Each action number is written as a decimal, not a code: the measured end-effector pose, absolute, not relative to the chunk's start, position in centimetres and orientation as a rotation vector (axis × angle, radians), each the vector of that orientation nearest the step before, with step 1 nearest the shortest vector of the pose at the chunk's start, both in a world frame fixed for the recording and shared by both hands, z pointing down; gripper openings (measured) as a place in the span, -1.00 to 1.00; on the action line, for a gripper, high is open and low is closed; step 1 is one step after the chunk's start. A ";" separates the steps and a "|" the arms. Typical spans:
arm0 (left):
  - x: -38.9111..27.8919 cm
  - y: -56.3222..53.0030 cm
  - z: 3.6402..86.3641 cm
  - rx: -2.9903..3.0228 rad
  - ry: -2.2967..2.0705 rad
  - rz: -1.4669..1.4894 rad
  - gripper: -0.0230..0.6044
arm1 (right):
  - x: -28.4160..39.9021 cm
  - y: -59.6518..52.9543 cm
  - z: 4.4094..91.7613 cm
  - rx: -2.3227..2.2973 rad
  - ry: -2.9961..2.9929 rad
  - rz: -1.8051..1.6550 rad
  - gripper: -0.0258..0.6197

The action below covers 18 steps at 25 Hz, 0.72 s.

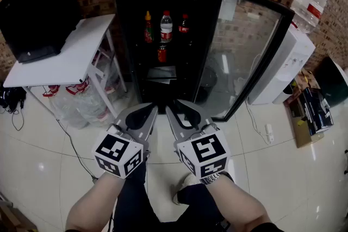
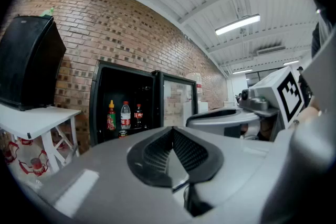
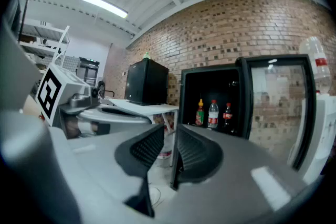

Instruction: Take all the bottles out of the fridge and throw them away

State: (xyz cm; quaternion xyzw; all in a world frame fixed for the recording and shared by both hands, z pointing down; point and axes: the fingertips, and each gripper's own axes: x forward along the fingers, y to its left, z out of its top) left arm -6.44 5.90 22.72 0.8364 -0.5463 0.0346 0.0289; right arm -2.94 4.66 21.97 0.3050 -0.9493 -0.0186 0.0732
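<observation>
At waist height, left gripper (image 2: 171, 130) and right gripper (image 3: 169, 128) side by side: may knock together on reach. Left jaws closed, empty; right jaws barely apart, empty. Farther, open fridge (image 1: 124, 35): three bottles (image 1: 166, 27) crowded on shelf; narrow jaws could topple neighbours. Door (image 1: 244, 57) may be clipped.

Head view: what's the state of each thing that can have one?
Fridge door, swung open.
Sauce bottle, upright on shelf, capped.
Water bottle, upright, capped.
Cola bottle, upright, capped.
Can, upright on the lower shelf.
Left gripper, jaws together, empty.
Right gripper, jaws slightly apart, empty.
</observation>
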 end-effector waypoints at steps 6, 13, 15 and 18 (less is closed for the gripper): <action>-9.6 -0.2 23.4 2.563 -1.713 0.115 -0.92 | -6.6 -3.5 21.1 0.916 -2.844 -0.105 -0.52; -14.5 -7.0 23.1 2.525 -1.762 0.095 -0.92 | -12.3 -11.9 20.8 0.915 -2.797 -0.136 -0.27; -15.6 -8.9 23.0 2.519 -1.769 0.087 -0.91 | -13.8 -14.2 21.2 0.919 -2.777 -0.130 -0.26; -17.1 -11.4 23.1 2.515 -1.778 0.091 -0.90 | -15.7 -17.8 21.6 0.939 -2.755 -0.119 -0.26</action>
